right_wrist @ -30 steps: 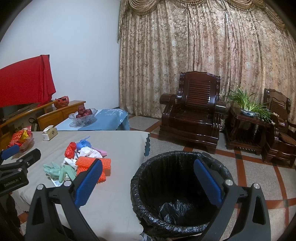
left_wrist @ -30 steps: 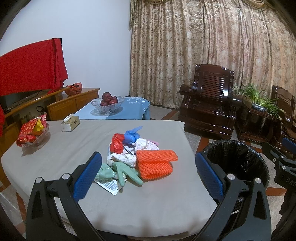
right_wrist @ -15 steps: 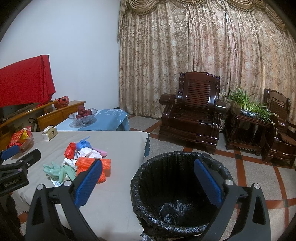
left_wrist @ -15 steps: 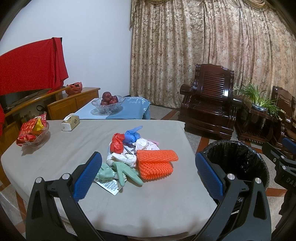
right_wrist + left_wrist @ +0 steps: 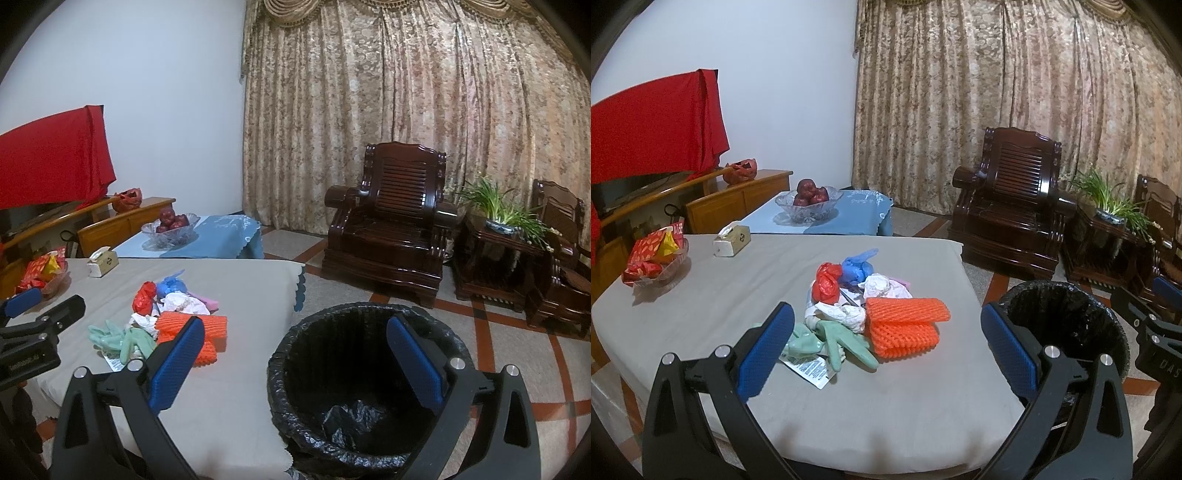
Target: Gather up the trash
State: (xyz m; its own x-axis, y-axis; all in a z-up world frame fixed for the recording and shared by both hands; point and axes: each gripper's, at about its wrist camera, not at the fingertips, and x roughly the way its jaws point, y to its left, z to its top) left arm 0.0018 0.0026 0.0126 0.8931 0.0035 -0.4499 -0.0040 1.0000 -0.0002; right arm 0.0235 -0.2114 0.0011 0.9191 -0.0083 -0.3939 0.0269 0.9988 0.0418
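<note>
Nothing has moved since a second ago: your left gripper [image 5: 886,350] and right gripper [image 5: 295,362] hover with fingers wide apart, holding nothing. Trash pile [image 5: 871,310] sits mid-desk [image 5: 720,295]; bin [image 5: 354,369] stands beside it, tissue box [image 5: 731,242] and snack bowl [image 5: 657,258] well apart.

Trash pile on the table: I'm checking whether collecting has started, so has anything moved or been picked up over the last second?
Nothing visibly changed. The trash pile lies untouched, the bin holds no trash, and the left tool and right tool hang open and empty.
</note>
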